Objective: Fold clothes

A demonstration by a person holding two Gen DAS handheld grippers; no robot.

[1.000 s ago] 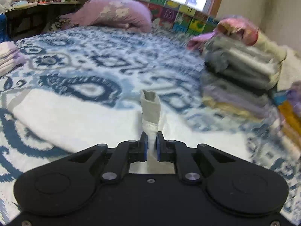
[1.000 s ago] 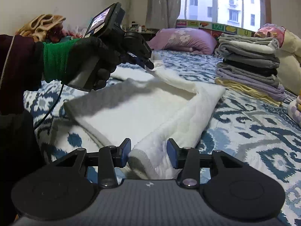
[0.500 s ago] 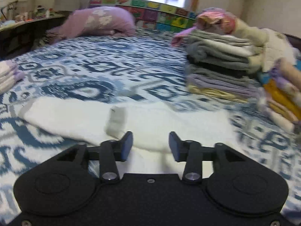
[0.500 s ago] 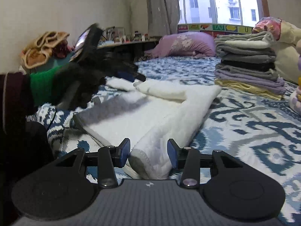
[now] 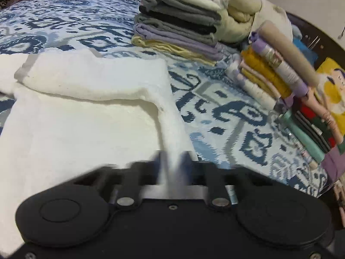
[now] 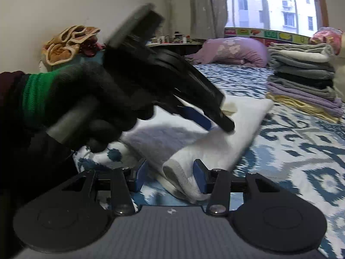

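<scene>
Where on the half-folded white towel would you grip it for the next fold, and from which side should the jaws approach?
Grip the white towel at its doubled near corner, coming in low from the near edge. There the layers form a raised, rolled lip standing off the bedspread, so the jaws can straddle it; the flat middle offers no such edge.

Towel (image 5: 82, 133) on bed (image 5: 226, 133), stacks (image 5: 179, 21) behind.

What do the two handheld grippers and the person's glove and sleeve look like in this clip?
The left gripper has a matte black body with two round caps, silver screws and black fingers. The right gripper has a grey ribbed body, black linkages and blue pads on its fingers. The left hand wears a dark knit glove with a green cuff, under a dark maroon sleeve.
</scene>
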